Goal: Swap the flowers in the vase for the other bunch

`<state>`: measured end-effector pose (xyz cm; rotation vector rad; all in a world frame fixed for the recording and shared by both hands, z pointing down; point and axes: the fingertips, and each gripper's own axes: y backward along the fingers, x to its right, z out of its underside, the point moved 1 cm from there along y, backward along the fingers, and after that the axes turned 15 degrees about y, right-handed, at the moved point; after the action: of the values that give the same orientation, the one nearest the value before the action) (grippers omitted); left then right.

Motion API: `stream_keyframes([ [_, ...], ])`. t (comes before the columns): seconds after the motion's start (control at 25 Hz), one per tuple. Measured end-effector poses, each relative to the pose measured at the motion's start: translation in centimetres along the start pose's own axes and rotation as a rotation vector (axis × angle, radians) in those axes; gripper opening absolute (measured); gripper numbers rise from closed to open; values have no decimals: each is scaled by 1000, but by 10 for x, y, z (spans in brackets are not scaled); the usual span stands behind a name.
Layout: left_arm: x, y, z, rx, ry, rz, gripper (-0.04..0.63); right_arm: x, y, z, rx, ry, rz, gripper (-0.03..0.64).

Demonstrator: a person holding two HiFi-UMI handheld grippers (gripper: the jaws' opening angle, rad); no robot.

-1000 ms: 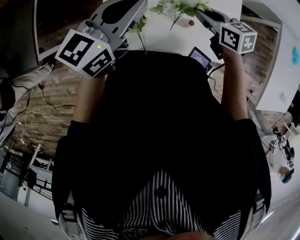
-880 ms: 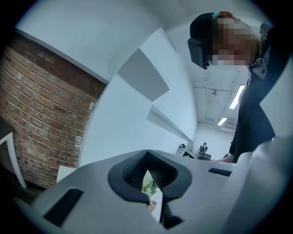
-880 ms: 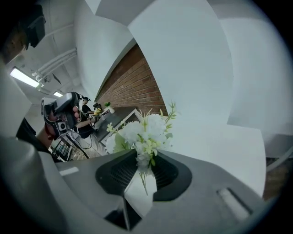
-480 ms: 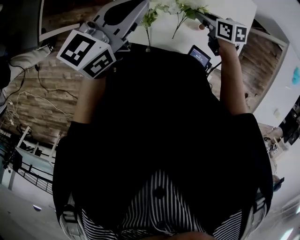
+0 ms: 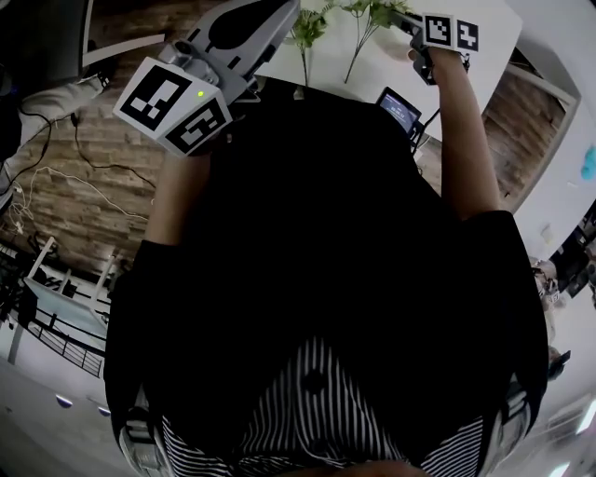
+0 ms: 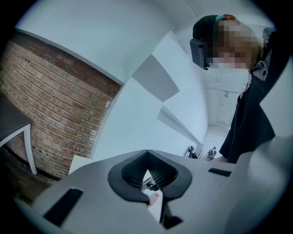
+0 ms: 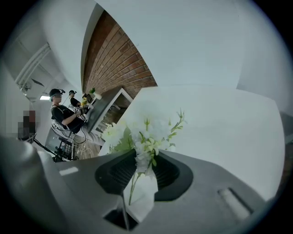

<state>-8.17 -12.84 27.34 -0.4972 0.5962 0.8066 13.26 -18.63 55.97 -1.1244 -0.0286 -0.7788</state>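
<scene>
The wearer's dark torso [image 5: 317, 261] fills most of the head view, leaving only a strip of white table [image 5: 326, 70] at 12 o'clock, cut off by the frame edge. At 1 o'clock, the right gripper [image 7: 145, 160] pinches a bunch of white flowers [image 7: 149, 130] near the blooms, and the stem [image 7: 132, 185] trails down through the narrow gap behind the tips. A second green spray [image 5: 307, 28] shows just beside it; what supports it is hard to make out. At 11 o'clock, the left gripper [image 6: 147, 157] points toward a brick wall [image 6: 50, 105], its pads pressed together on nothing.
</scene>
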Motion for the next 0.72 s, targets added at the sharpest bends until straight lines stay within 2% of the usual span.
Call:
stream_keyframes([
  [0.24, 4, 7, 2, 0, 2, -1, 6, 7, -24, 10, -78, 21, 9, 115],
  [0.56, 0, 5, 3, 15, 30, -1, 6, 21, -23, 14, -93, 28, 35, 137],
  [0.72, 4, 3, -1, 7, 15, 16, 6, 25, -14, 13, -81, 21, 73, 196],
])
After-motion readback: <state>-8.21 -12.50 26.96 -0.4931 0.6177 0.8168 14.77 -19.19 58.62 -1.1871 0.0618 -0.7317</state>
